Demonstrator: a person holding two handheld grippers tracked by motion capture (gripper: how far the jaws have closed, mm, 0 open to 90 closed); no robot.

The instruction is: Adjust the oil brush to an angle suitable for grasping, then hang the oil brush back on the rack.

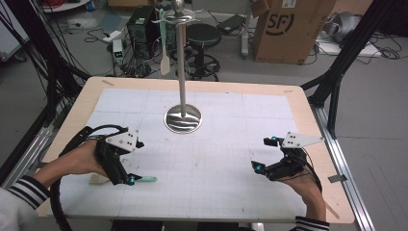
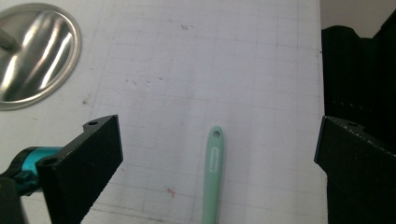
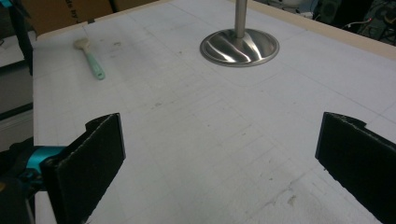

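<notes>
The spatula [image 2: 212, 175] is a small tool with a slim mint-green handle, and this handle has a little hole at its end and a long pressed label along it; in the right gripper view the spatula [image 3: 90, 57] shows also a pale beige head at the far end. It lies flat on the white gridded mat [image 1: 216, 144], near the left front part of the table [image 1: 317, 120], and nothing holds it. The left gripper [image 1: 131, 179] hangs just above it with its jaws spread wide, the handle lying on the mat between them without touching either one. The right gripper [image 1: 262, 154] is well apart, on the right side of the mat, and its jaws are also spread wide with only bare mat between them. At the middle back of the mat stands a metal stand [image 1: 183, 118] with a round shiny base and a tall pole, and a second spatula [image 1: 165, 60] hangs from a hook at its top. Nothing lies between the spatula on the mat and this stand.
</notes>
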